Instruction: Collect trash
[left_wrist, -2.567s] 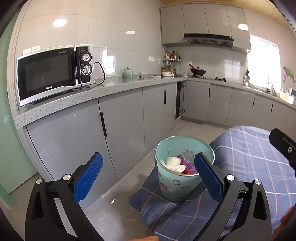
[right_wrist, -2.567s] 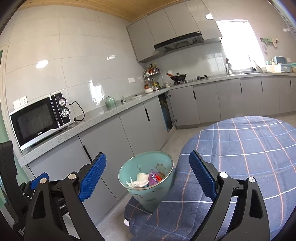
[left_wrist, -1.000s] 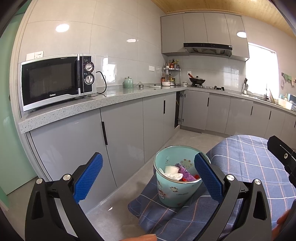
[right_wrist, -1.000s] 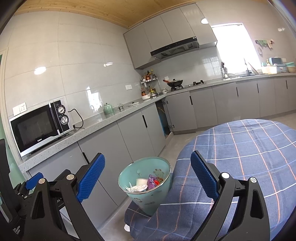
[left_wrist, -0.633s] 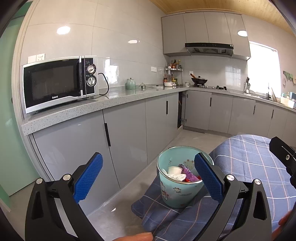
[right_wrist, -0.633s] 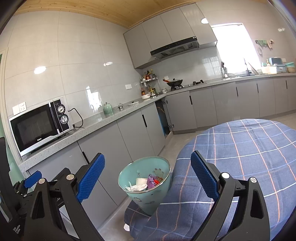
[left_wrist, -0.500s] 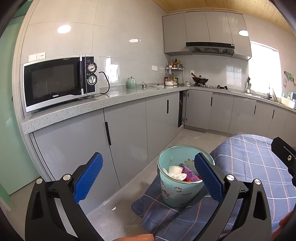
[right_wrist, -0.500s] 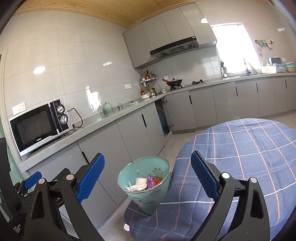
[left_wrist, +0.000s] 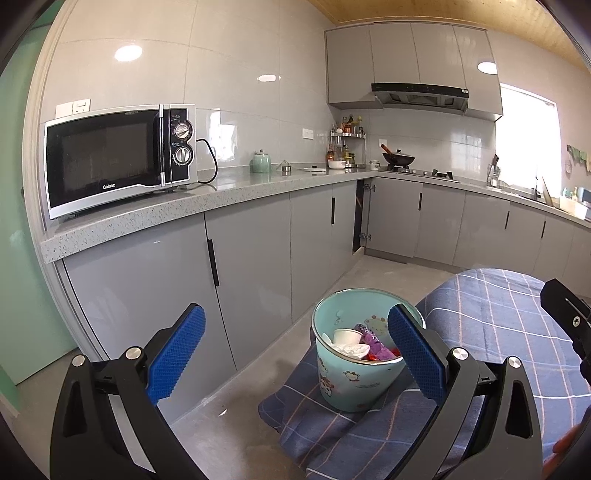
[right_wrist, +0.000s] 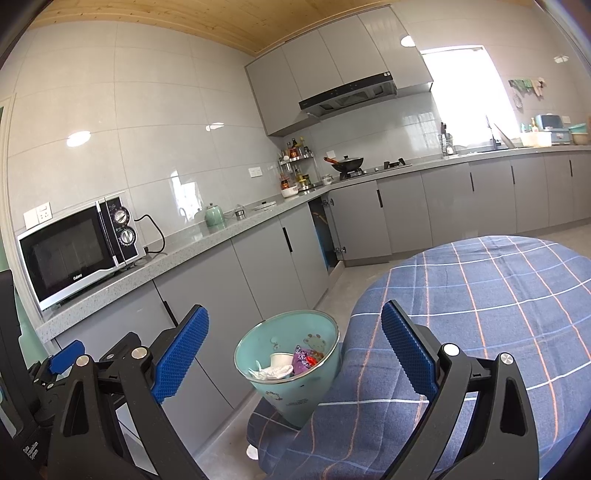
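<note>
A teal trash bin (left_wrist: 354, 380) with cartoon prints stands on the floor against the hanging edge of a blue plaid tablecloth (left_wrist: 498, 325). Inside it lie a white paper cup (left_wrist: 347, 335), crumpled tissue and a purple wrapper (left_wrist: 373, 341). My left gripper (left_wrist: 295, 350) is open and empty, held above and short of the bin. The right wrist view shows the same bin (right_wrist: 295, 384) between the blue pads of my right gripper (right_wrist: 295, 354), which is also open and empty. The left gripper's body (right_wrist: 66, 354) shows at the lower left of that view.
Grey cabinets (left_wrist: 251, 266) under a speckled counter run along the left, close to the bin. A microwave (left_wrist: 118, 155) and a green teapot (left_wrist: 261, 162) sit on the counter. The plaid-covered table (right_wrist: 498, 295) fills the right. A stove with a wok (right_wrist: 347, 162) is at the back.
Both views have tilted slightly upward and drawn back a little from the bin. The bin and its contents have not moved. Both grippers stay open.
</note>
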